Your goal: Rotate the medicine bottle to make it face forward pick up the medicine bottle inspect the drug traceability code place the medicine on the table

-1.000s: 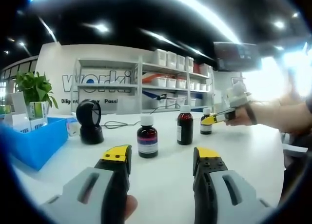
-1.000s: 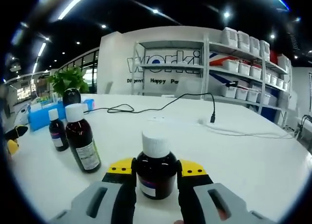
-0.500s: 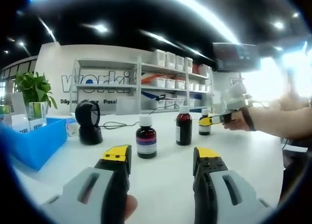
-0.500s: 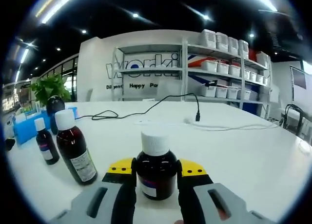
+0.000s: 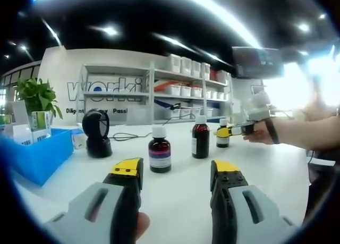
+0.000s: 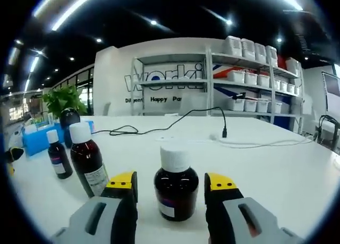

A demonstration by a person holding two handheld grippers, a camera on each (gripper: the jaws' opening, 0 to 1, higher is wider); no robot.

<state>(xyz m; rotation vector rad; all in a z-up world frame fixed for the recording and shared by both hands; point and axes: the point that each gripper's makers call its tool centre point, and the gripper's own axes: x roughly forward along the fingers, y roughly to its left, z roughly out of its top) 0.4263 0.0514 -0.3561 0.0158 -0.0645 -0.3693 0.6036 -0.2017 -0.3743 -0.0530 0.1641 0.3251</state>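
In the right gripper view, the small medicine bottle [image 6: 176,188] is seen standing upright on the white table [image 6: 276,175], between the jaws of the right gripper [image 6: 172,186], which are spread apart with a gap on each side of the glass. Its label is turned towards about 7 o'clock of the view rather than square on, so the rotation is judged possibly unfinished (the code itself cannot be read). A taller bottle [image 6: 87,159] stands near at 9 o'clock, and a third bottle [image 6: 57,154] beyond it.

In the left gripper view, the left gripper [image 5: 175,175] is held with its jaws apart and nothing between them, low over the table; the scanner [image 5: 97,132] is seen at 10 o'clock and a blue bin [image 5: 37,153] at 9 o'clock.

Trouble may be expected at the next closing: if one jaw meets the glass first, the bottle could be pushed aside or tipped, and the taller bottle could be knocked by a wide swing. A grip taken too low over the label might also hide the code.
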